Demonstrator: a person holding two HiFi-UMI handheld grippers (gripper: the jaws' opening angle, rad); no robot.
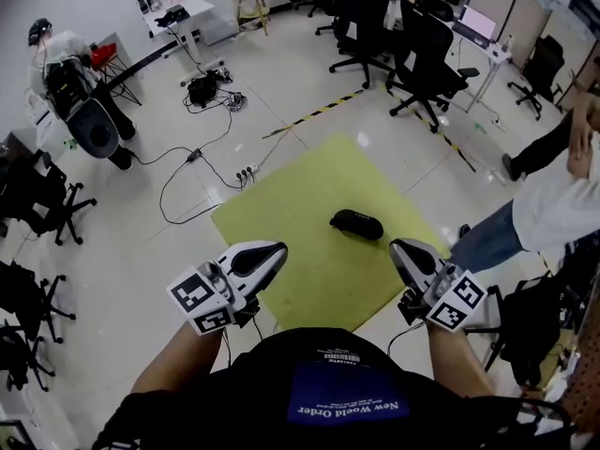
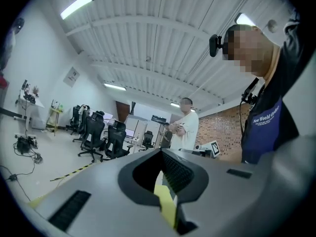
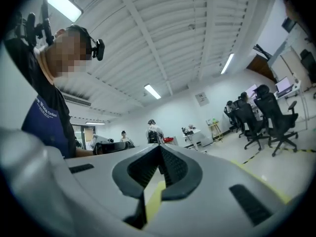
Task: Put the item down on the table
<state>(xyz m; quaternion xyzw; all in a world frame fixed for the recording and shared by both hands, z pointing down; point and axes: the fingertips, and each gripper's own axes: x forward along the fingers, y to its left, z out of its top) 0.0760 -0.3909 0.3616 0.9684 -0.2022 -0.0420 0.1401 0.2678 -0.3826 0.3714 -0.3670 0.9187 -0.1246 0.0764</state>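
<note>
A black oblong case [image 1: 357, 223] lies on the yellow-green table [image 1: 281, 216], right of its middle, with nothing touching it. My left gripper [image 1: 273, 252] hovers over the table's near left edge, its jaws together and empty. My right gripper [image 1: 404, 248] is at the table's near right edge, a short way in front of and to the right of the case, jaws also together and empty. In the left gripper view the left gripper [image 2: 161, 151] points up at the ceiling with its tips meeting. The right gripper view shows the right gripper [image 3: 159, 147] the same way.
A person [image 1: 555, 202] stands just right of the table. Black office chairs [image 1: 427, 54] stand behind it. Cables and a power strip [image 1: 246, 172] lie on the floor at the back left. Another person [image 1: 62, 68] is at the far left by more chairs [image 1: 42, 204].
</note>
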